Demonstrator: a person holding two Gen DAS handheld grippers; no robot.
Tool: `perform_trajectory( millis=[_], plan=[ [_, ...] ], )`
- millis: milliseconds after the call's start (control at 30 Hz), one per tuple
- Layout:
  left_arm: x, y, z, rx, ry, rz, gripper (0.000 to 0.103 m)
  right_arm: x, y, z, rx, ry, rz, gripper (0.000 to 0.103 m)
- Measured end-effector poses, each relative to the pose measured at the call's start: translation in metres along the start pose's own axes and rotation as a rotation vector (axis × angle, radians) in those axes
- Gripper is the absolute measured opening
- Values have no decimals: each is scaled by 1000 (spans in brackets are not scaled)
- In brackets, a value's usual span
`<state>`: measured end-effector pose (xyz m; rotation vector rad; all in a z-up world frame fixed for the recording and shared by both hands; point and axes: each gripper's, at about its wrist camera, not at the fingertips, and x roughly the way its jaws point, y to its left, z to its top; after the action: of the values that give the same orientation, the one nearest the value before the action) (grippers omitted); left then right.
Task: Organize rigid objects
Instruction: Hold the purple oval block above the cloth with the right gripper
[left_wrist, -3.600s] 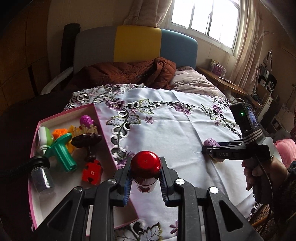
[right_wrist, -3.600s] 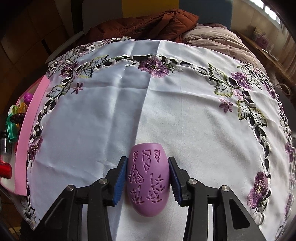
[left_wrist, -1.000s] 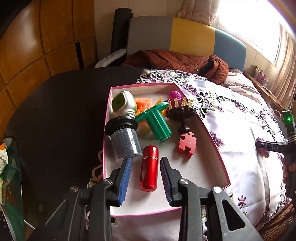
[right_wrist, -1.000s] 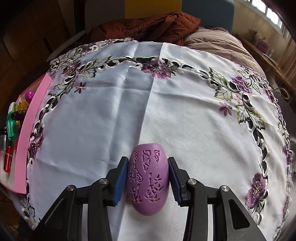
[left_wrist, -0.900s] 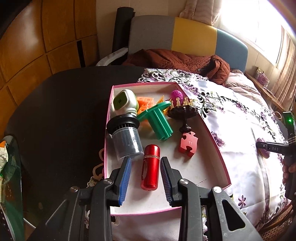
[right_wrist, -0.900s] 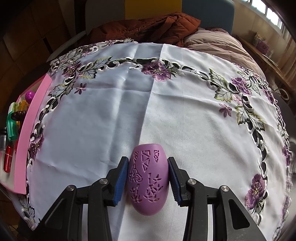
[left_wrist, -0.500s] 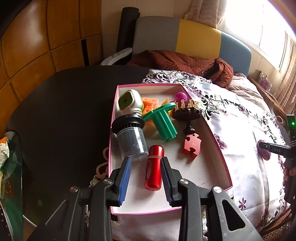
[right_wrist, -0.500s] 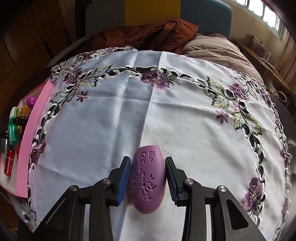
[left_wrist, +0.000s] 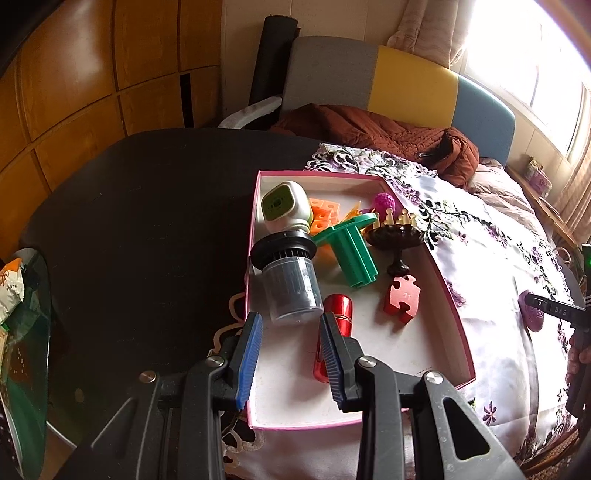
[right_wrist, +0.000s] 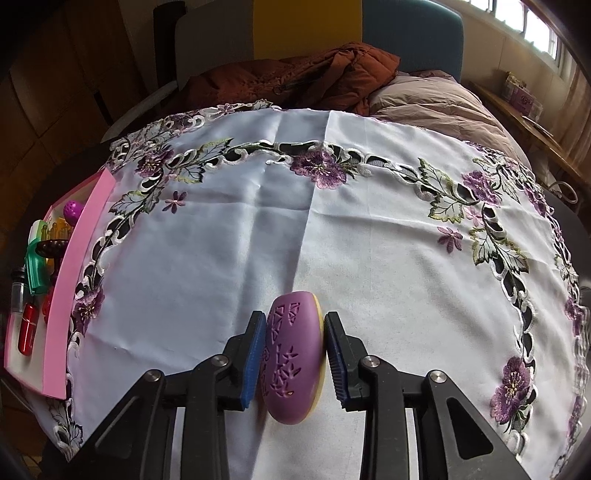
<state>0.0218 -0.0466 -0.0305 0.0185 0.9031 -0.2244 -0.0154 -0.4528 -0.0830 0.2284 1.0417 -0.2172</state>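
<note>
The purple oval piece (right_wrist: 293, 354) sits tipped up on its edge between the pads of your right tool (right_wrist: 293, 356), resting on the white embroidered cloth (right_wrist: 369, 240) that covers the surface. The jaws have just been closing and now pinch it across its thin dimension, with a pale yellow underside showing along its right rim. That is a narrow, rounded thing held on smooth curved faces, so if you lift fast or roll your wrist it may twist or squirt out of the pads. It also looks gripped toward its near half, so the far end could swing down as it leaves the cloth.

The pink box (left_wrist: 456, 321) lies well to the left, at the cloth's edge, so the carry is long; a slip on the way would drop the piece on the cloth or off the edge.

Your left tool (left_wrist: 291, 352) stands narrowly parted and holds nothing, over the near end of the box. The red capsule (left_wrist: 334, 314) lies loose on the box floor, just right of that gap and partly hidden behind the right finger. Pulling away carelessly could nudge it, or knock the clear jar with the black cap (left_wrist: 290, 284) just beyond the fingertips.
</note>
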Motion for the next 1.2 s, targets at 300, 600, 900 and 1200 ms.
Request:
perform_trajectory(
  millis=[300,600,900,1200],
  plan=[
    [0,-5,-3,8,4,-3,32,6,-8,2,42,22,24,39],
    [2,-6,-3,14,13,-8,32,11,-8,0,34,60,24,46],
    [3,-4,-3,10,13,-7,32,13,-3,-3,4,67,-14,44],
    [2,0,-1,-1,4,-2,32,-15,13,6,14,-19,58,44]
  ],
)
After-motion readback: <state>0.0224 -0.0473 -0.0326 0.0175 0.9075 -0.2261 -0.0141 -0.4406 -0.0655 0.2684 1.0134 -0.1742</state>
